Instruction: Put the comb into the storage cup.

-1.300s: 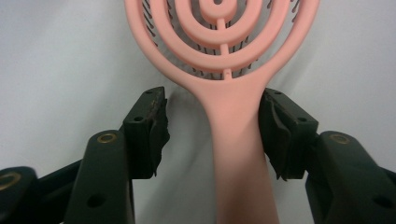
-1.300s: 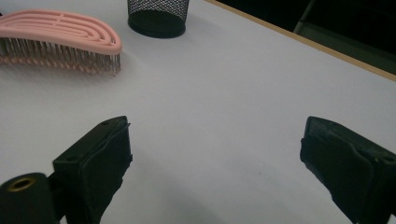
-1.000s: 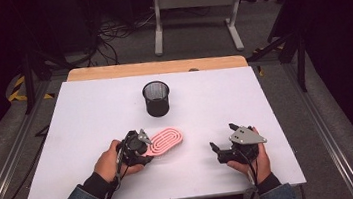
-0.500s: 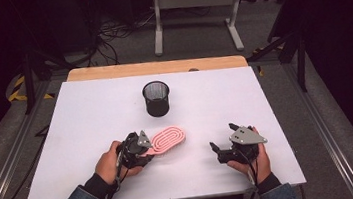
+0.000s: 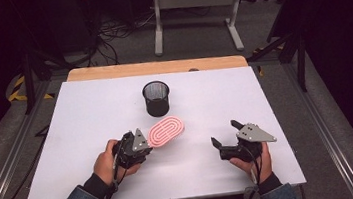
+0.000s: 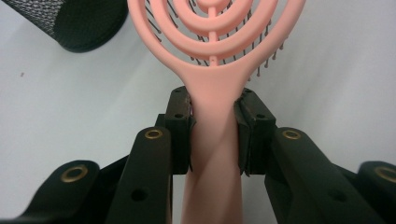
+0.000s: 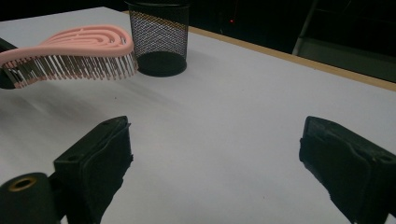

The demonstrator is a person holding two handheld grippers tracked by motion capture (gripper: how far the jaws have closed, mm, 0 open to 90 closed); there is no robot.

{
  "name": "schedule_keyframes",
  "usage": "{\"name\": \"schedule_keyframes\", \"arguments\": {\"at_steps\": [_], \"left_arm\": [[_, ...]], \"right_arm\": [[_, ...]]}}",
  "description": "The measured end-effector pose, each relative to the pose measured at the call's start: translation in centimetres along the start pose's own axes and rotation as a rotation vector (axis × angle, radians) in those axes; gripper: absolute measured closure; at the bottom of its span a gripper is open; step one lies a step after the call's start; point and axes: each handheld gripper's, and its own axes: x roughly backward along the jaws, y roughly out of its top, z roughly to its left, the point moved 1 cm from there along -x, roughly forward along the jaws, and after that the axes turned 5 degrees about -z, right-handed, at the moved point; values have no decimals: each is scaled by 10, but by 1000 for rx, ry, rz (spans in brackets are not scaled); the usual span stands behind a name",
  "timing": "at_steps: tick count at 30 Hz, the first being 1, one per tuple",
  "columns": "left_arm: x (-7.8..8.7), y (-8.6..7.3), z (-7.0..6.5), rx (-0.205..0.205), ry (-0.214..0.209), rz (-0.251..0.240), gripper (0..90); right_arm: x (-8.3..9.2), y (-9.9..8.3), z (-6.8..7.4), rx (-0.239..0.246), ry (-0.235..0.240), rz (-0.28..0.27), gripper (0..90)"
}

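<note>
A light, stiff pink hairbrush (image 6: 215,70) hangs just above the tabletop (image 5: 58,143) near a mesh cup (image 5: 156,97), the left gripper (image 5: 142,146) clamping its smooth handle, the sensible hold; the right gripper (image 5: 224,135) waits wide, empty.

A flat white rectangular board (image 5: 91,119) covers the tabletop, and a strip of pale wooden table edge (image 5: 156,67) shows along its far side. Grey metal rails (image 5: 328,127) run along both sides of the table. The floor beyond is grey carpet (image 5: 196,27), lit dimly, while the surroundings fall into darkness. A light grey metal stand with 2 legs (image 5: 194,7) sits on the floor behind the table. A tangle of black cables (image 5: 116,28) lies to its left. Yellow-and-black hazard tape (image 5: 20,89) marks the floor at the left.
</note>
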Motion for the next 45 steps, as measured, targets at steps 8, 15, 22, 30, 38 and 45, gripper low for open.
{"name": "schedule_keyframes", "arguments": {"at_steps": [8, 15, 22, 30, 38, 45], "left_arm": [[7, -2, -2, -19, 62, -81, 703], [14, -2, -2, -28, 99, -126, 703], [19, -2, -3, -44, 127, -164, 704], [27, 0, -7, -72, 172, -236, 704], [29, 3, -16, -108, 204, -284, 704], [30, 3, -19, -111, 231, -304, 704]], "right_arm": [[-2, 17, 11, -16, 40, -60, 81], [-10, 33, 21, -47, 109, -88, 59], [-29, 54, 40, -95, 191, -114, 57], [-47, 70, 59, -143, 243, -126, 55], [-52, 73, 64, -151, 241, -129, 55], [-54, 74, 69, -216, 305, -152, 52]]}}
